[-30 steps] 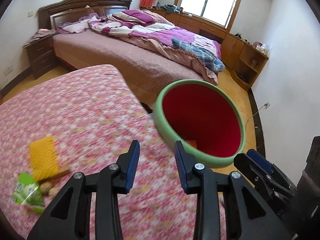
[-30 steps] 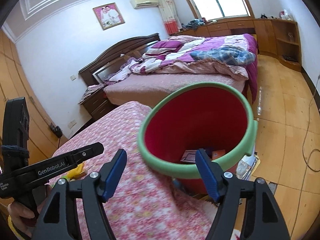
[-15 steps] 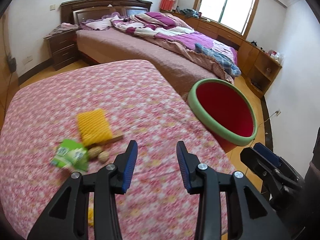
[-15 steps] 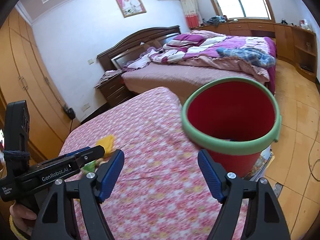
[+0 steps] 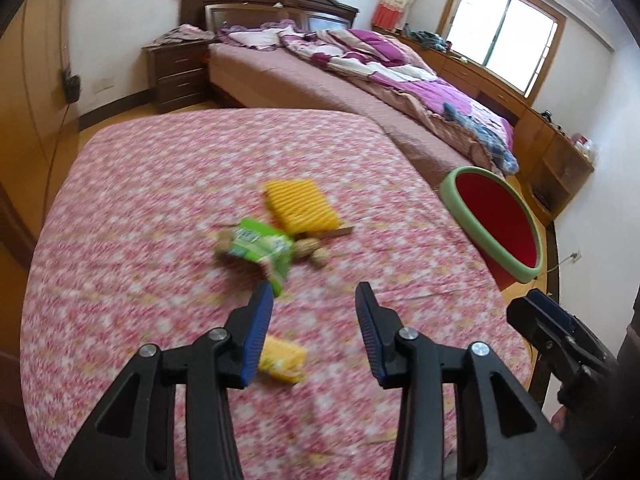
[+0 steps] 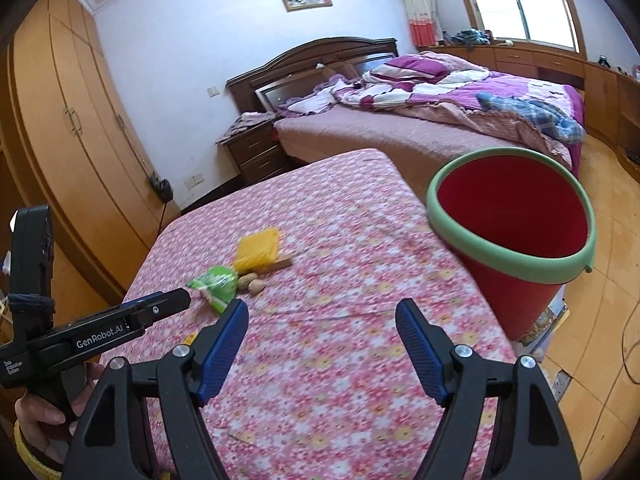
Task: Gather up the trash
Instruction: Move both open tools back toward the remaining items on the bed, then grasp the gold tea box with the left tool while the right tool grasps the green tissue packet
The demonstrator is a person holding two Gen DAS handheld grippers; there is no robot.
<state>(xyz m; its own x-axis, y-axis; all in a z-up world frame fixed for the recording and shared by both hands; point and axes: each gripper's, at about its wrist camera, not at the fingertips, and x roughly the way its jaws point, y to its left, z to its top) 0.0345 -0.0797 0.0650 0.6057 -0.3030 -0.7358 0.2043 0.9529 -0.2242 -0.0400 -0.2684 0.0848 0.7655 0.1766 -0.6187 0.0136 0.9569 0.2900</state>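
Observation:
On the pink flowered table lie a green wrapper, a ribbed yellow piece on a brown stick, two nuts and a small yellow wrapper. My left gripper is open and empty, just short of the green wrapper, with the small yellow wrapper under its left finger. My right gripper is open wide and empty over the table's near part. The red bin with a green rim stands off the table's right edge; it also shows in the left wrist view. The trash shows in the right wrist view: the green wrapper and the yellow piece.
A large bed with purple bedding stands behind the table, a dark nightstand at its left. Wooden wardrobes line the left wall. Low cabinets run under the window. Wooden floor lies to the right of the bin.
Both grippers have swung left, away from the bin and toward the trash on the table. The left gripper has come close to the green wrapper. Both stay open.

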